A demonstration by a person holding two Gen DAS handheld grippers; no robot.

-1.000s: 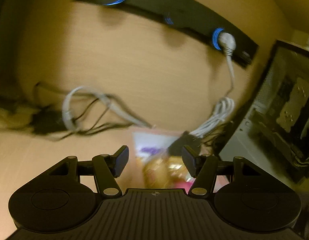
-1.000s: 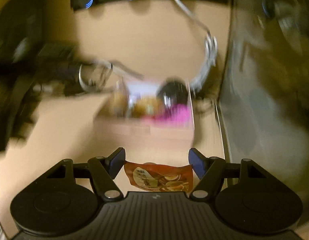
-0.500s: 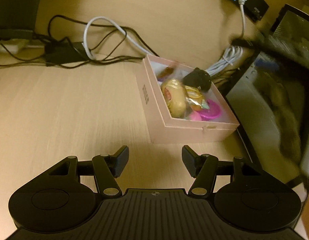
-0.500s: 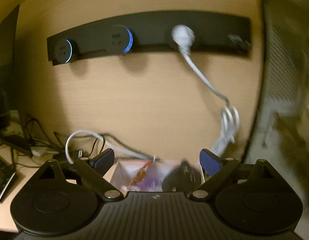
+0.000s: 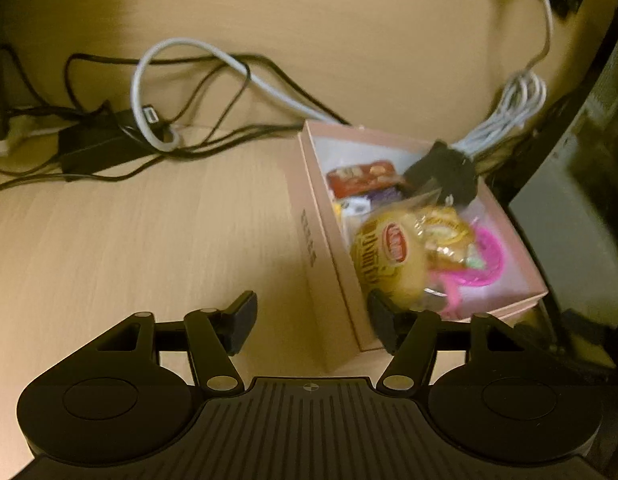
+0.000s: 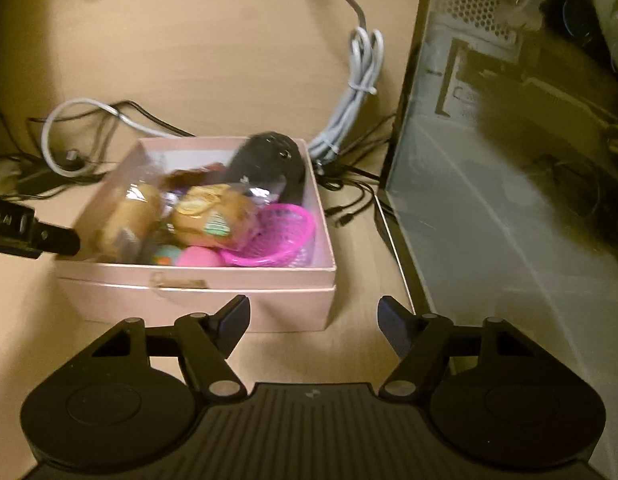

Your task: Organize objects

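Left wrist view looks down at a pale wooden desk [image 5: 129, 240] with the pink box [image 5: 313, 240] lying to the right of the left gripper [image 5: 311, 316]. Its fingers stand spread with nothing pinched; they have just been opening, and the box's near left corner sits between them, the right finger over the rim. To the left of the box the desk is bare up to a tangle of black and white cables [image 5: 169, 112] along the back wall.

From the right wrist, the right gripper [image 6: 313, 320] hangs just in front of the box [image 6: 197, 292], fingers apart and empty after just closing in somewhat. The box's front wall fills the gap behind the left finger, while its right front corner stands between the fingers. Inside lie wrapped buns [image 6: 209, 216], a pink basket [image 6: 269, 236] and a black rounded thing [image 6: 269, 160] at the back. The left gripper's finger [image 6: 37, 236] reaches in at the box's left edge. A narrow strip of desk separates the box's right wall from a glass-sided computer case [image 6: 489, 200], with a bundled white cord [image 6: 357, 92] behind.
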